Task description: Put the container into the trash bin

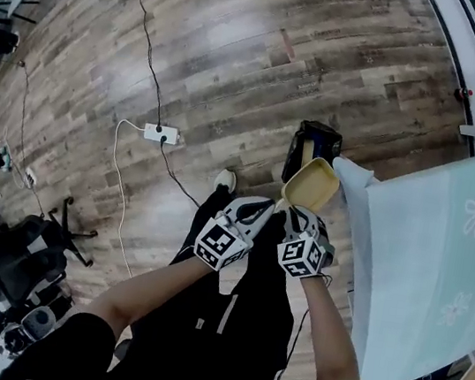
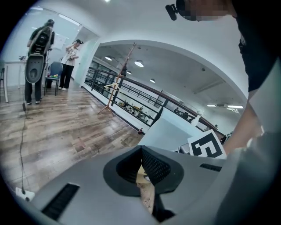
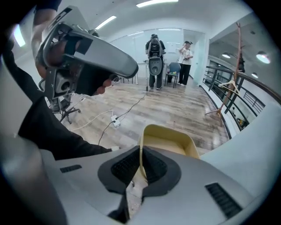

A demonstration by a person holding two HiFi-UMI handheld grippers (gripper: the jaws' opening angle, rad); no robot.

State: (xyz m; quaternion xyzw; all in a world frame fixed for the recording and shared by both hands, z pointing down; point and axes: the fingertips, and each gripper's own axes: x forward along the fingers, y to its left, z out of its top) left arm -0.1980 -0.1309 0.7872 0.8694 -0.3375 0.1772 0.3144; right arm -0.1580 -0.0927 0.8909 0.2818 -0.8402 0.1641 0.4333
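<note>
Head view: the right gripper [image 1: 295, 210] holds a yellow container [image 1: 312, 182] over the black trash bin [image 1: 314, 141] on the wooden floor [image 1: 243, 42], with the left gripper [image 1: 263, 208] just beside it.

Left gripper view: the jaws are pressed together.

Right gripper view: the jaws pinch the container's rim.

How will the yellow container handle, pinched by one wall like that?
Probably light: the right gripper holds the container up by one wall alone. Likely somewhat flexible, since that wall looks thin between the jaws; a hard squeeze may buckle it. It looks empty and open-topped, so it may tip as it drops toward the trash bin.
</note>
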